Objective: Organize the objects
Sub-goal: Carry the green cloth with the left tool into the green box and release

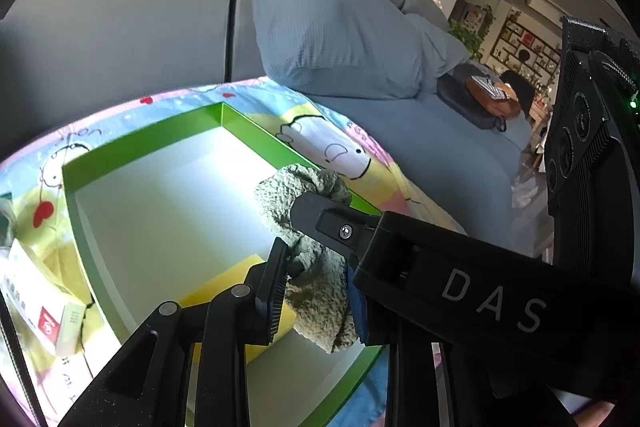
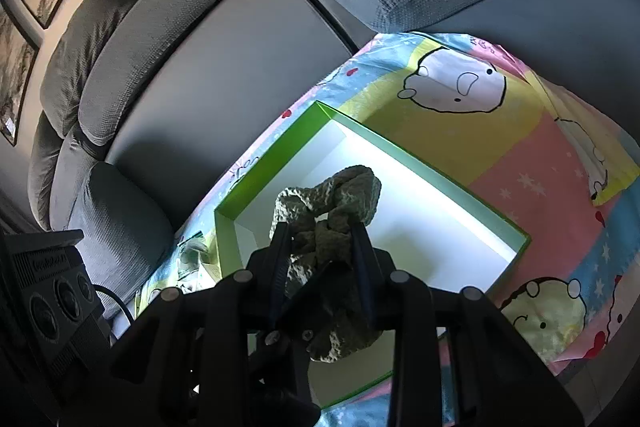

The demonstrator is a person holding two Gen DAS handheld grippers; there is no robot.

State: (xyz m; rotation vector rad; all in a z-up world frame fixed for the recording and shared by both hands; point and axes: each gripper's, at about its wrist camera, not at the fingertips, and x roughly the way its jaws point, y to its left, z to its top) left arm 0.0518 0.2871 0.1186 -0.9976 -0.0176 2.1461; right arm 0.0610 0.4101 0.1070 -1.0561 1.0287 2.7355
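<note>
Left wrist view: one crumpled grey-green knitted cloth over one green-walled, white-floored open box.
Left hand-held gripper: clenched on cloth.
Right hand-held gripper: clenched on cloth.
Writing: "DAS".

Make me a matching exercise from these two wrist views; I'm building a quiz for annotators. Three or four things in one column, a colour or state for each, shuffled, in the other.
Things:
1. crumpled cloth
2. box
3. flat card in the box
4. cartoon bear sheet

Colour or state:
A. green walls, white inside
B. yellow, lying on the box floor
C. grey-green, pinched by both the left gripper and the right gripper
D. pastel patches, spread under the box

Pairs: 1-C, 2-A, 3-B, 4-D
</note>
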